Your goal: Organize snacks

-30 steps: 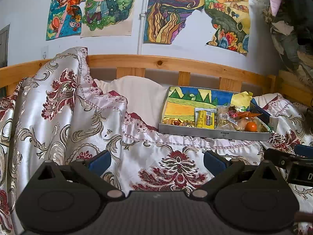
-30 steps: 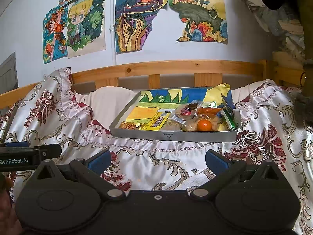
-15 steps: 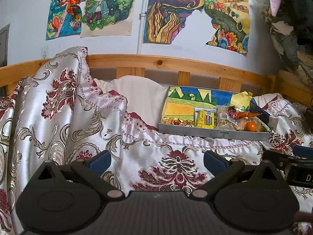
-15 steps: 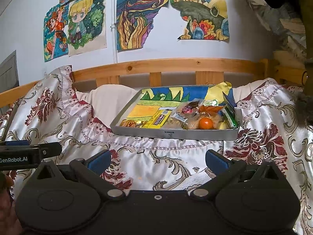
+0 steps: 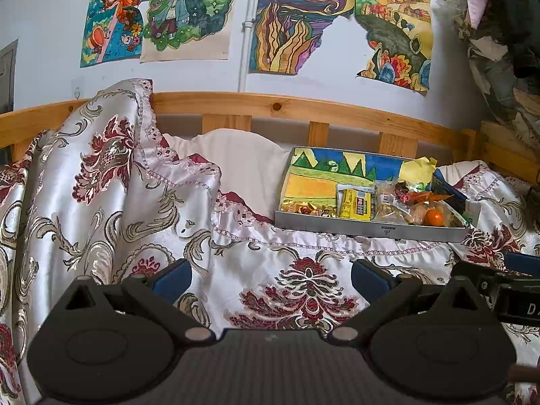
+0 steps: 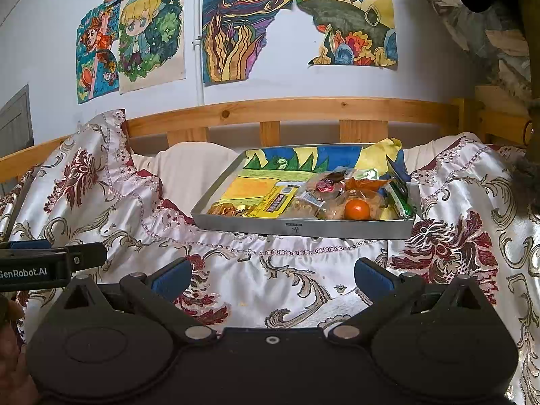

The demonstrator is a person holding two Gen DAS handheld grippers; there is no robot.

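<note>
A grey metal tray (image 5: 371,228) (image 6: 303,227) lined with a painted picture rests on the satin bedspread. Snacks crowd its front right part: a yellow packet (image 5: 354,204) (image 6: 276,202), gold-wrapped sweets (image 5: 303,206) (image 6: 229,209), clear bags, and a small orange fruit (image 5: 433,217) (image 6: 357,210). My left gripper (image 5: 270,275) hangs open over the bedspread, short of the tray and to its left. My right gripper (image 6: 271,278) is open too, nearer the tray and in front of it. Neither holds anything.
The floral satin bedspread (image 5: 118,209) is heaped high on the left. A wooden bed rail (image 6: 303,109) runs behind the tray under a wall of drawings. Bundled fabric (image 5: 499,44) hangs at the upper right. Each gripper shows at the edge of the other's view.
The right gripper has drifted slightly closer to the tray and a little left. The left view is almost unchanged.
</note>
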